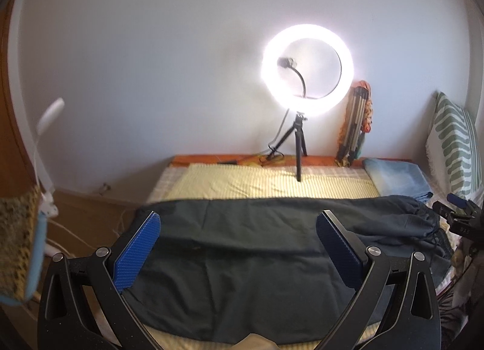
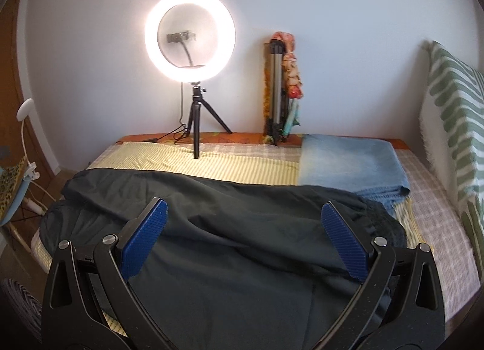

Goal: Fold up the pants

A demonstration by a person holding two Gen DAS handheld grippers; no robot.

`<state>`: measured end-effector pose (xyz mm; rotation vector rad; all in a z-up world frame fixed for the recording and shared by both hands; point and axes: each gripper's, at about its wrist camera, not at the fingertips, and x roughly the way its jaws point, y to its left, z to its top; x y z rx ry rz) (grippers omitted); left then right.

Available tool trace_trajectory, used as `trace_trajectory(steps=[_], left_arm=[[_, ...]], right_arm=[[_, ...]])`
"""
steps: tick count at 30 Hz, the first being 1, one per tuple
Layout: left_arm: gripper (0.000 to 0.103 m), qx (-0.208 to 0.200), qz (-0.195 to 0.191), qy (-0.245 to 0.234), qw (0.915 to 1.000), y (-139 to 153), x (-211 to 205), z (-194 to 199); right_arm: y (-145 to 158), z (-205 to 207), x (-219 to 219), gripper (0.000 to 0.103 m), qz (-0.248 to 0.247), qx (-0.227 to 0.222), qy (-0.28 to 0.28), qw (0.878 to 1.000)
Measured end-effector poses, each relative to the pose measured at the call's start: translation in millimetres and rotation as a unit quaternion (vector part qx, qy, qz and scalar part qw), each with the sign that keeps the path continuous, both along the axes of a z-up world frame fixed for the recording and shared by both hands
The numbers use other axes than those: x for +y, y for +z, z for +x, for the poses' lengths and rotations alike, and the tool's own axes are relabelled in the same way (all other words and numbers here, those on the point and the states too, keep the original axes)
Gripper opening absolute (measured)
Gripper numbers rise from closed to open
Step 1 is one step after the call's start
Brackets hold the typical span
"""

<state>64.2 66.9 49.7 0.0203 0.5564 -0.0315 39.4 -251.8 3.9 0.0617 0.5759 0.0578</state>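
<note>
Dark pants (image 1: 242, 247) lie spread across the bed, legs to the left and the gathered waistband (image 1: 423, 220) to the right. My left gripper (image 1: 237, 223) is open and empty, held above the leg part, blue pads wide apart. In the right wrist view the pants (image 2: 236, 247) fill the foreground, and my right gripper (image 2: 242, 214) is open and empty above the waist end. The right gripper's black body also shows at the right edge of the left wrist view (image 1: 459, 220).
A lit ring light on a small tripod (image 1: 305, 68) stands at the back of the bed by the wall. A folded tripod (image 2: 278, 86) leans on the wall. Folded blue cloth (image 2: 351, 162) lies back right, a green-striped pillow (image 2: 453, 114) at right. The bed's left edge drops to the floor with cables.
</note>
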Motion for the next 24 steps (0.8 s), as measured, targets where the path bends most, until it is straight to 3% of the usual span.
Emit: trace_trajectory(steps=[4, 9, 12, 14, 18, 24], left_arm=[[0.102, -0.001, 0.027, 0.004, 0.9996, 18.9, 7.8, 15.1], [0.098, 0.03, -0.003, 0.006, 0.9995, 21.9, 29.8, 41.3], [0.097, 0.051, -0.044, 0.024, 0.9974, 16.8, 52.6, 62.7], [0.096, 0.062, -0.069, 0.039, 0.9949, 7.5, 66.8, 73.8], [0.09, 0.086, -0.085, 0.06, 0.9909, -20.2, 81.6, 89.7], [0.086, 0.132, -0.105, 0.079, 0.9825, -68.8, 101.3, 123.6]], right_arm=[[-3.7, 27.4, 6.7, 0.103, 0.015, 0.0, 0.019, 1.0], [-8.4, 58.7, 17.4, 0.103, 0.027, 0.008, 0.061, 0.998], [-7.6, 83.1, 29.5, 0.103, 0.009, 0.005, 0.099, 0.995], [-8.7, 102.6, 39.5, 0.103, -0.008, 0.009, 0.122, 0.992], [-15.6, 137.6, 60.5, 0.103, -0.043, 0.032, 0.164, 0.985], [-44.4, 201.5, 90.7, 0.103, -0.046, 0.096, 0.215, 0.971]])
